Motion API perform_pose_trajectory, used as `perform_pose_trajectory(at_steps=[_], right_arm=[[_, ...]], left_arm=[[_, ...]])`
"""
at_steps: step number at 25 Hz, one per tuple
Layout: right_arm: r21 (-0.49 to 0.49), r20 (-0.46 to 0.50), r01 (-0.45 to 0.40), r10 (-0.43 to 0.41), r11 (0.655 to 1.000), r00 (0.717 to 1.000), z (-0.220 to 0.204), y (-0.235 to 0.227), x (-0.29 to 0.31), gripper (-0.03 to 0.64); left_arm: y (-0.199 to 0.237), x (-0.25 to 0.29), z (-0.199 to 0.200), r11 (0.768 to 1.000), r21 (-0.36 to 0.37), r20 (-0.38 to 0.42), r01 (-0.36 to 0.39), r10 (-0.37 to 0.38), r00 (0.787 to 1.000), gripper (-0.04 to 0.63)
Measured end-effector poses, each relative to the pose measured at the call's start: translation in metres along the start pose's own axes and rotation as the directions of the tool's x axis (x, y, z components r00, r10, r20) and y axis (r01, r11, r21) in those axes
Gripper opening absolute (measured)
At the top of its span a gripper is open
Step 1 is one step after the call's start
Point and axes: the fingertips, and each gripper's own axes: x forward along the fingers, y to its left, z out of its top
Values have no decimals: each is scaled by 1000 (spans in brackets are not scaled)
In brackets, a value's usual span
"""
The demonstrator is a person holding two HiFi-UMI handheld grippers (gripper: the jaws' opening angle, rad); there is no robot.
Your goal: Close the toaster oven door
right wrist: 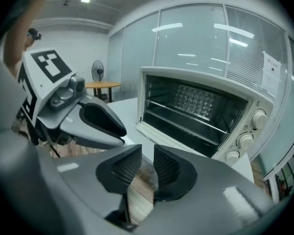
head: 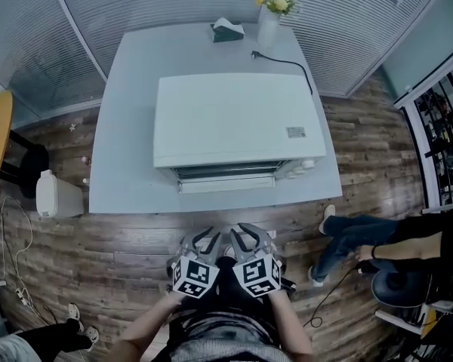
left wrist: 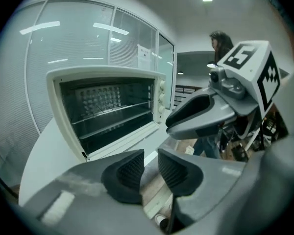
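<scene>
White oven door [head: 226, 184]: hanging open at the near edge of the desk [head: 128, 127].
Left gripper [head: 202, 240], right gripper [head: 246, 238]: hovering short for pushing; jaws slightly parted, gripping nothing.

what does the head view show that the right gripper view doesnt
Only the head view: the flat top of the toaster oven, the vase of flowers, tissue box and power cord behind it, and a white bin on the floor.
Only the right gripper view: the oven's dark inside with its wire rack, and a standing fan.
Both: the oven with its door down, the grey table, and the left gripper beside the right gripper, each with jaws apart and empty.
</scene>
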Motion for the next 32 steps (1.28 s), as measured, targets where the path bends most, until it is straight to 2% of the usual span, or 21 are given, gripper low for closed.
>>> perform_pose_trajectory(at_steps=[4, 9, 14, 17, 19, 22, 24, 26, 29, 32], right_arm=[[-75, -131, -12, 2, 997, 991, -40, 7, 16, 78], [-46, -217, -65, 54, 997, 975, -71, 16, 26, 103], [-16, -240, -74, 68, 997, 968, -82, 18, 27, 109], [-11, -249, -73, 68, 997, 966, -84, 17, 26, 115], [-10, -250, -69, 65, 998, 966, -85, 17, 25, 115], [-6, -250, -67, 63, 998, 966, -86, 16, 23, 115], [-5, -253, -66, 63, 998, 965, -88, 16, 22, 115], [-4, -257, -66, 63, 998, 964, -89, 15, 21, 116], [-10, -265, -71, 66, 997, 962, -92, 15, 19, 117], [-24, -273, -78, 69, 997, 960, -95, 16, 17, 117]], left_arm=[[-10, 23, -45, 993, 115, -110, 27, -14, 994, 91], [-27, 44, -88, 974, 210, -219, 88, -41, 975, 123], [-40, 60, -108, 930, 341, -267, 140, -47, 963, 144], [-49, 70, -116, 878, 447, -287, 169, -39, 957, 183], [-53, 76, -123, 825, 536, -301, 181, -14, 953, 200], [-54, 83, -132, 731, 660, -298, 174, 42, 954, 215], [-51, 85, -134, 696, 700, -287, 156, 75, 955, 224], [-48, 86, -133, 693, 709, -273, 135, 92, 958, 224], [-46, 86, -130, 713, 689, -270, 130, 86, 959, 222], [-49, 83, -130, 712, 688, -269, 139, 73, 960, 207]])
